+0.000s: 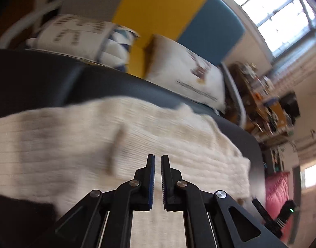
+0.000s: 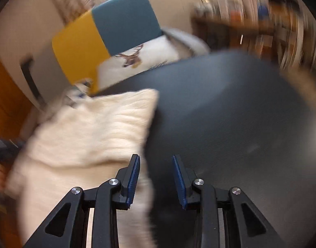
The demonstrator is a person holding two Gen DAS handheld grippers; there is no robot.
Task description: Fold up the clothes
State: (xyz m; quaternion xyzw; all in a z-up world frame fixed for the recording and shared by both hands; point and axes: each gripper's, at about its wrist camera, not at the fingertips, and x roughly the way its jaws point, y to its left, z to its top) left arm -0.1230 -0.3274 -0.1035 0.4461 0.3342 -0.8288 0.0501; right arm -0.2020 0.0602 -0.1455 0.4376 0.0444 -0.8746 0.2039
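A cream ribbed knit sweater (image 1: 120, 144) lies spread on a dark mattress (image 1: 44, 78). In the left wrist view my left gripper (image 1: 158, 158) hovers over the sweater's middle, its fingers drawn together with only a thin slit and nothing caught between them. In the right wrist view the sweater (image 2: 91, 132) fills the left half, blurred. My right gripper (image 2: 155, 159) stands open over the sweater's right edge, where cloth meets the dark mattress (image 2: 230, 124). The left finger (image 2: 135, 171) is over cloth, the right one over bare mattress.
Two printed white pillows (image 1: 186, 70) (image 1: 81, 35) lean at the head of the bed against a yellow and blue headboard (image 1: 158, 6). A cluttered shelf (image 1: 267, 103) and a window (image 1: 277, 12) stand to the right. Pink fabric (image 1: 275, 188) lies beside the bed.
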